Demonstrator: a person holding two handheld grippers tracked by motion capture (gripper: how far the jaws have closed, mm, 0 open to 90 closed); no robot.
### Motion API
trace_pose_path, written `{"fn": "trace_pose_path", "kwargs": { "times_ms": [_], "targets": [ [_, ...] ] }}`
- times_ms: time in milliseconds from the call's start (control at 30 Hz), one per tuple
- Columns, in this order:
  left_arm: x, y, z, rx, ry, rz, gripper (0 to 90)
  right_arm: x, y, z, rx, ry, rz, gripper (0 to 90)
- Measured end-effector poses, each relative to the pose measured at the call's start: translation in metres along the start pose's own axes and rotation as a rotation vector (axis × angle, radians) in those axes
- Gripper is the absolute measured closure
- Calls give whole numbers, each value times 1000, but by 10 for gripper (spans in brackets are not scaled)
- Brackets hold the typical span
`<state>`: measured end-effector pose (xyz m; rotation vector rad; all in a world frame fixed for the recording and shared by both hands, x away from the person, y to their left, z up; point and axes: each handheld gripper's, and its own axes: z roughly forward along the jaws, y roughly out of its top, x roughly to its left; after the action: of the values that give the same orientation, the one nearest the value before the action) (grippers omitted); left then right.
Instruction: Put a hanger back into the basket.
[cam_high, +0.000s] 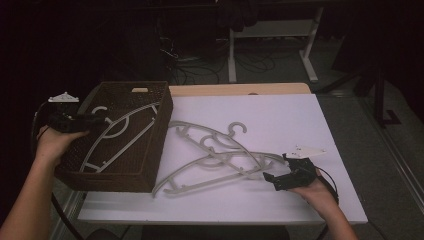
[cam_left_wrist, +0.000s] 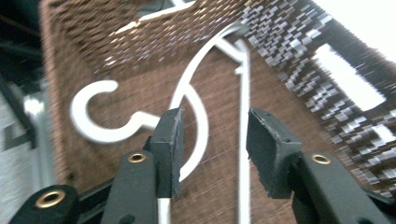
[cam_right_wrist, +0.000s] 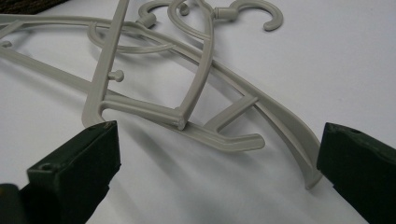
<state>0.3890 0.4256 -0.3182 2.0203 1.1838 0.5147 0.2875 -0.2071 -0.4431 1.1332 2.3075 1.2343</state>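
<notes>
In the high view two forearms come in from the bottom of the frame. The right hand (cam_high: 314, 189), at lower right, is turned inward and holds the right gripper (cam_high: 280, 176) low over the white surface (cam_high: 300, 125), pointing toward the left of the frame at the near ends of the loose hangers (cam_high: 215, 155). In the right gripper view its jaws stand wide apart with nothing between them, and the grey ends of the hangers (cam_right_wrist: 196, 112) lie just ahead on the surface, crossing one another, their hooks at the top of that frame.

The left forearm rises along the lower left edge of the frame. The left hand (cam_high: 55, 142) grips the left gripper (cam_high: 100, 120) at the left wall of the brown woven basket (cam_high: 112, 180), pointing right into it. One hanger (cam_high: 122, 132) lies inside the basket, its hook at the upper left and one end leaning toward the far right corner. In the left gripper view the jaws are open at a middling width above that hanger (cam_left_wrist: 196, 107); its curved inner bar passes just by the jaw at the left of the frame, but I cannot tell whether it touches.

The basket sits at the left edge of the surface, the loose hangers just to its right.
</notes>
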Motion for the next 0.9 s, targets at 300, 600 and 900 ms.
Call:
{"fn": "trace_pose_path", "kwargs": {
  "times_ms": [300,600,900],
  "targets": [
    [-41,20,6,-72,-148,22,446,-1,-3,-5,-6,0,1,0],
    [-101,41,18,-130,-298,86,334,-2,-2,-4,3,0,-3,0],
    [-166,49,37,-161,-430,145,311,-2,3,-6,20,2,21,0]
  ]
}}
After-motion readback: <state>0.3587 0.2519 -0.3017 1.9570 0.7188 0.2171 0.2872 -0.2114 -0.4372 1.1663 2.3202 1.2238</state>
